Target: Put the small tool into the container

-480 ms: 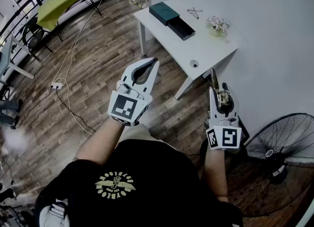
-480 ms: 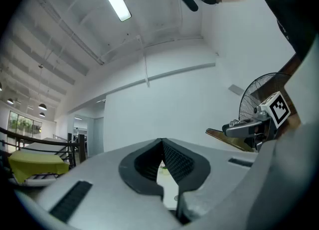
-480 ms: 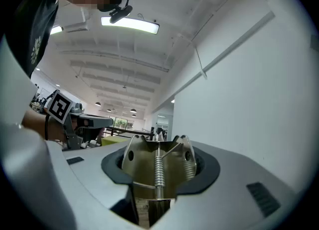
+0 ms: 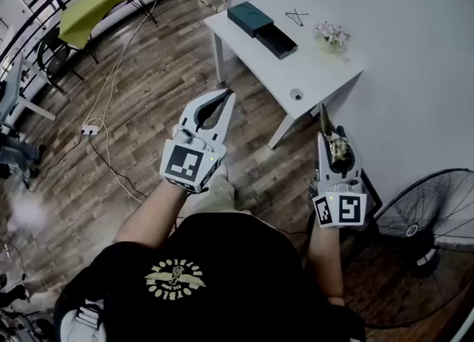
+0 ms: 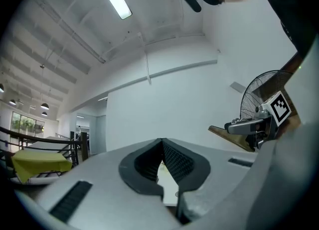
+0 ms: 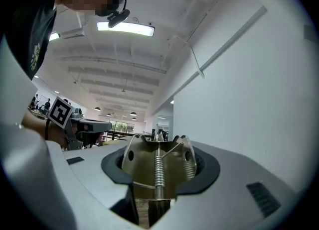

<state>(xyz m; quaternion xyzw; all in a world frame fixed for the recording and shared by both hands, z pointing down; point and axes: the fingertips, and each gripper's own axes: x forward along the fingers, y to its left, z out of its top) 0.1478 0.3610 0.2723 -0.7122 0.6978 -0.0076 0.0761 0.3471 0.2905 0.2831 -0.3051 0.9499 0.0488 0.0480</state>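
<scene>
My right gripper (image 4: 330, 143) is shut on a small brass spring-clip tool (image 4: 338, 149); in the right gripper view the tool (image 6: 158, 167) fills the gap between the jaws, its spring upright in the middle. My left gripper (image 4: 224, 98) is shut with nothing in it, and its ribbed pads (image 5: 172, 157) meet at the tip. The container is a dark teal box (image 4: 250, 16) with its black drawer (image 4: 279, 41) pulled open, on the white table (image 4: 318, 74) ahead. Both grippers hang over the wooden floor, well short of the table.
On the table also stand a small flower pot (image 4: 331, 35), a thin black wire thing (image 4: 295, 16) and a small round object (image 4: 296, 95). A floor fan (image 4: 424, 235) stands at the right near the white wall. Cables and a power strip (image 4: 89, 129) lie on the floor at left.
Both grippers have dropped slightly in the head view. The right gripper still holds the brass tool and the left stays shut.
</scene>
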